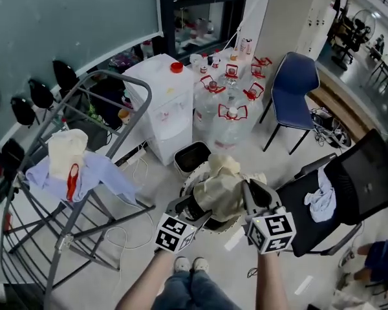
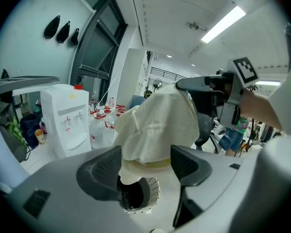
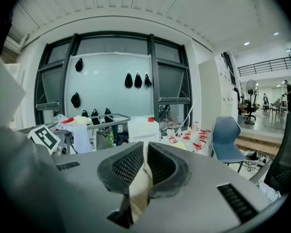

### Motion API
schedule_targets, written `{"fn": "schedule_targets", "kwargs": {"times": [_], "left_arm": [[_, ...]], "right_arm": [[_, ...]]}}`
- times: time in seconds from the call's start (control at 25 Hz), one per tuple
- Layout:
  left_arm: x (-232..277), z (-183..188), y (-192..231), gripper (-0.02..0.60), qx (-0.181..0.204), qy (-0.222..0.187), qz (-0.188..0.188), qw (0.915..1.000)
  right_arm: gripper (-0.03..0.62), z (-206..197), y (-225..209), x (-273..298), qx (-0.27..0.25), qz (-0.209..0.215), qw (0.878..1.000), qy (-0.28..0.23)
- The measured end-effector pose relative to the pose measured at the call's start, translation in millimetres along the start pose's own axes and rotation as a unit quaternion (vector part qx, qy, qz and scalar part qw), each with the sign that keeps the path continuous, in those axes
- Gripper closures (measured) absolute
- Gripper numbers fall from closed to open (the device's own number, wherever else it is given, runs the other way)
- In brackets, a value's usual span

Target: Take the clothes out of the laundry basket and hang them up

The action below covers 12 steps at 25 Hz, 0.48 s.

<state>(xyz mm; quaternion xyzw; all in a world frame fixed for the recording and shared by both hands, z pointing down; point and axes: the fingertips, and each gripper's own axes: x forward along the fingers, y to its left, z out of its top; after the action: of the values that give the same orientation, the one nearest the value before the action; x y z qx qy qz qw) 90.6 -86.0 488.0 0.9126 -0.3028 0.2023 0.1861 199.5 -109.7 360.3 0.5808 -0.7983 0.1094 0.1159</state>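
Head view: pale floor (image 1: 136, 270), drying rack (image 1: 63, 241) left; right tongs (image 3: 144, 155) clamp cream garment (image 1: 223, 189), left tongs (image 2: 145, 165) spread around it.

- I see a white water dispenser (image 1: 163, 105) with a red cap (image 1: 176, 67) on top. It stands near the dark window frame.
- Just to its right, clear water jugs (image 1: 227, 112) with red-and-white handles crowd the floor.
- A small black bin (image 1: 193, 155) sits on the floor just in front of the dispenser.
- A blue chair (image 1: 295, 86) stands to the right of the jugs.
- A black chair (image 1: 368, 173) is close on my right.
- Black oval objects (image 1: 41, 94) sit in a row on the frosted glass wall. I can't tell what they are.
- A white cable (image 1: 141, 166) loops over the floor beside the dispenser.
- In the right gripper view, a standing fan (image 3: 250, 89) shows far back in the room.
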Motion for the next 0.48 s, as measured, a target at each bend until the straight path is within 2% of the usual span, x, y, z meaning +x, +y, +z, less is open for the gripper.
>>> {"fn": "schedule_targets", "kwargs": {"times": [0.12, 0.28, 0.32, 0.44, 0.48], "left_arm": [[3.3, -0.1, -0.1, 0.265, 0.003, -0.004, -0.008, 1.0000], [10.7, 2.9, -15.5, 0.278, 0.002, -0.002, -0.043, 0.9991], [10.8, 3.1, -19.7, 0.322, 0.005, -0.002, -0.048, 0.9988], [9.2, 0.7, -30.0, 0.534, 0.019, -0.005, -0.052, 0.9985], [8.8, -0.2, -32.6, 0.549, 0.022, -0.005, -0.052, 0.9984]], "right_arm": [[0.563, 19.4, 11.1, -7.3, -0.010, 0.014, 1.000, -0.016], [0.563, 31.8, 26.6, -16.0, -0.017, 0.019, 0.999, -0.024], [0.563, 32.1, 29.2, -17.2, -0.017, 0.021, 0.999, -0.024], [0.563, 29.3, 33.3, -21.2, -0.016, 0.023, 0.999, -0.025], [0.565, 29.0, 33.3, -22.9, -0.014, 0.021, 0.999, -0.025]]}}
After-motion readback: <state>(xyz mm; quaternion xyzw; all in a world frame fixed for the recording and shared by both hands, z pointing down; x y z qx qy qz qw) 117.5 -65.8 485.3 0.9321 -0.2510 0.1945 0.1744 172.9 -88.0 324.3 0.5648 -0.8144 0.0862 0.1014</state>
